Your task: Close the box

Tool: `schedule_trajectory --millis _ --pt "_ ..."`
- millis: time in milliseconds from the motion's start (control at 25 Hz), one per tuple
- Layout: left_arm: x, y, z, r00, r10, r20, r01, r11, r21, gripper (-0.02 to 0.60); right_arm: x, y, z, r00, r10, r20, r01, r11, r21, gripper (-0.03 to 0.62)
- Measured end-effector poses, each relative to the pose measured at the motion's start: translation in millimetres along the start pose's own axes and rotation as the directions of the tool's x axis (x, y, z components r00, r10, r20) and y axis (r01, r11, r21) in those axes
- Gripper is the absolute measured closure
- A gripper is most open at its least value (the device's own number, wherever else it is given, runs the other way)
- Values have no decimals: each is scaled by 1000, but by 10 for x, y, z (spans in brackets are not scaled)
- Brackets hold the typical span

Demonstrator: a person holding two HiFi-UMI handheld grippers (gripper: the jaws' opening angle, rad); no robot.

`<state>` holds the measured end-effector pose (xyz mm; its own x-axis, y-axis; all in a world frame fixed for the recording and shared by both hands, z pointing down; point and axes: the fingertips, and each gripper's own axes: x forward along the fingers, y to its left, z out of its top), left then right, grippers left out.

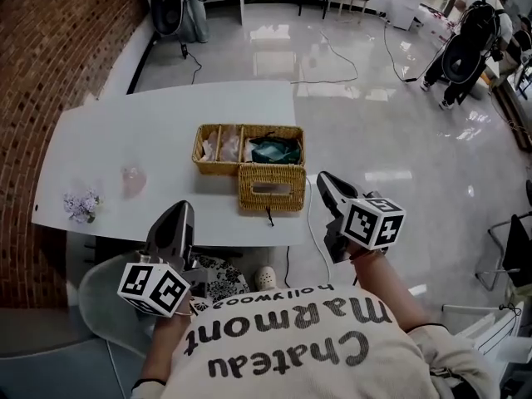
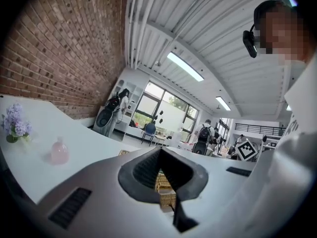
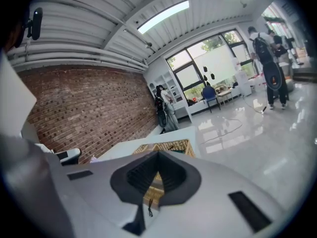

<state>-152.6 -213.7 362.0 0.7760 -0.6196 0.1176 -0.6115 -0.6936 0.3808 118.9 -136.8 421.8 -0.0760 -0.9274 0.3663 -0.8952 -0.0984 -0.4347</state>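
A wicker box (image 1: 249,146) stands near the white table's (image 1: 125,131) front edge, with a teal item in its right compartment. Its wicker lid (image 1: 272,188) lies open toward me, with a small dark tab at its front. My left gripper (image 1: 183,210) hovers below the table edge, left of the lid; its jaws are shut with nothing between them. My right gripper (image 1: 324,178) sits just right of the lid, also shut and holding nothing. In the left gripper view the box (image 2: 166,195) shows through the jaw hole; in the right gripper view the box (image 3: 173,146) lies just beyond the jaws.
A pink bottle (image 1: 133,181) and a bunch of purple flowers (image 1: 81,205) stand at the table's left. A brick wall (image 1: 50,48) runs along the left. Cables cross the glossy floor (image 1: 357,65), and golf bags (image 1: 465,44) stand at the back right.
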Motion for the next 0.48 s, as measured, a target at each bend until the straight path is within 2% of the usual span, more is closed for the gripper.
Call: schedule_trajectory --millis 280,480 --pt "170 215 -62 1000 7 -20 -7 1000 -22 580 297 -146 -193 998 -17 -59 18 1000 19 591" --pt "219 245 -61 999 48 -14 -48 999 -15 580 459 -354 -422 993 18 -120 -13 999 47 591"
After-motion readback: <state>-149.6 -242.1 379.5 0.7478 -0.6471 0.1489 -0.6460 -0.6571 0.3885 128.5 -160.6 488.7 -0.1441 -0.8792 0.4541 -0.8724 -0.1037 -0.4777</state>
